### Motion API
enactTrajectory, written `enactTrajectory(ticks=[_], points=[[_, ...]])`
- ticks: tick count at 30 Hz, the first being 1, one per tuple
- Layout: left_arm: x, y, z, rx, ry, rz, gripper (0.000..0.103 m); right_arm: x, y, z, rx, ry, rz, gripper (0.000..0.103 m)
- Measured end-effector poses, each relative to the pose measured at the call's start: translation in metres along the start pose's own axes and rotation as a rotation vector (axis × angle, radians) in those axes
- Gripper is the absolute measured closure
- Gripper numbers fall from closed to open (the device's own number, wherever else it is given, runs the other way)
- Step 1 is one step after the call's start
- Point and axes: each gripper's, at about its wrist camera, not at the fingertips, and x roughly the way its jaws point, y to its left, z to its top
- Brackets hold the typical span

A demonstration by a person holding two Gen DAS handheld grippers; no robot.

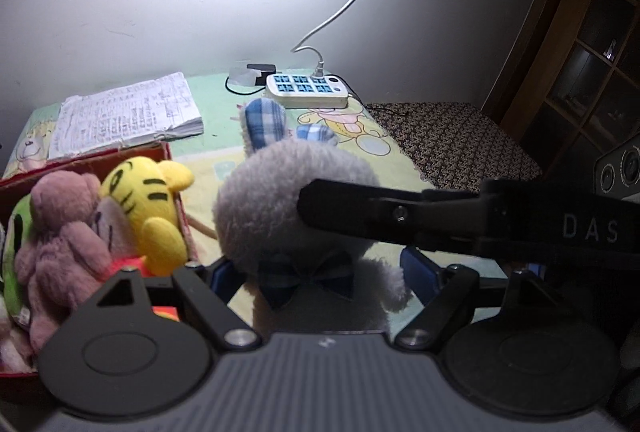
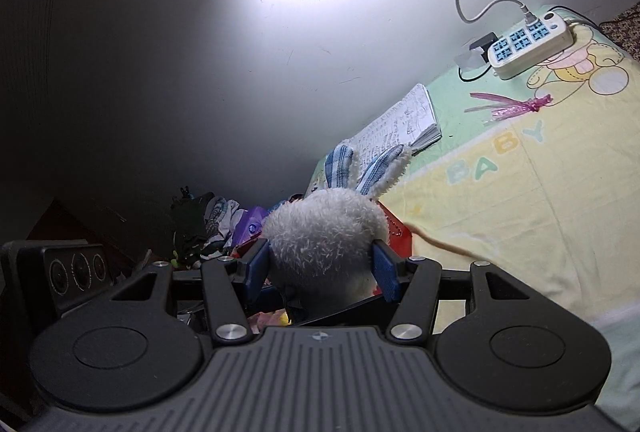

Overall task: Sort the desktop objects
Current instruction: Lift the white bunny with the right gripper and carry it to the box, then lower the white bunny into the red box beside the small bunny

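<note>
A grey plush rabbit [image 1: 288,200] with blue checked ears and a dark bow tie hangs above the cloth-covered desk. My left gripper [image 1: 322,278] is shut on its body, a blue pad at each side. In the right wrist view my right gripper [image 2: 320,272] is shut on the rabbit's [image 2: 324,232] round head, its pads pressed into the fur. One black finger [image 1: 400,216] of the right gripper crosses the left wrist view against the head. A red box [image 1: 80,162] at the left holds a yellow tiger plush [image 1: 148,208] and a pink bear plush [image 1: 60,232].
A written notebook [image 1: 128,116] lies behind the box, near the wall. A white power strip [image 1: 306,90] with a plugged cable sits at the back. A pink tassel [image 2: 516,106] lies on the baby-print cloth [image 2: 520,200]. A dark patterned surface [image 1: 452,140] adjoins the desk on the right.
</note>
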Motion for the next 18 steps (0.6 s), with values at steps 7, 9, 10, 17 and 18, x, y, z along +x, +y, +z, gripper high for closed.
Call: enactTrajectory(ticks=[7,9,10,17,18], points=[[-0.019,0.037,-0.001,-0.008,-0.013,-0.025,0.02,0.022,0.03,-0.011,-0.028,-0.029,-0.011,0.045],[-0.023,0.044,0.001,-0.007,-0.015,-0.029,0.02,0.029,0.036,-0.014,-0.032,-0.038,-0.015,0.045],[-0.024,0.047,0.002,-0.005,-0.018,-0.031,0.02,0.031,0.04,-0.015,-0.033,-0.043,-0.018,0.045],[-0.036,0.065,0.006,0.038,-0.024,-0.005,0.02,0.046,0.061,-0.021,-0.037,-0.088,-0.027,0.045],[-0.036,0.067,0.006,0.04,-0.023,-0.001,0.02,0.048,0.065,-0.022,-0.04,-0.091,-0.029,0.045]])
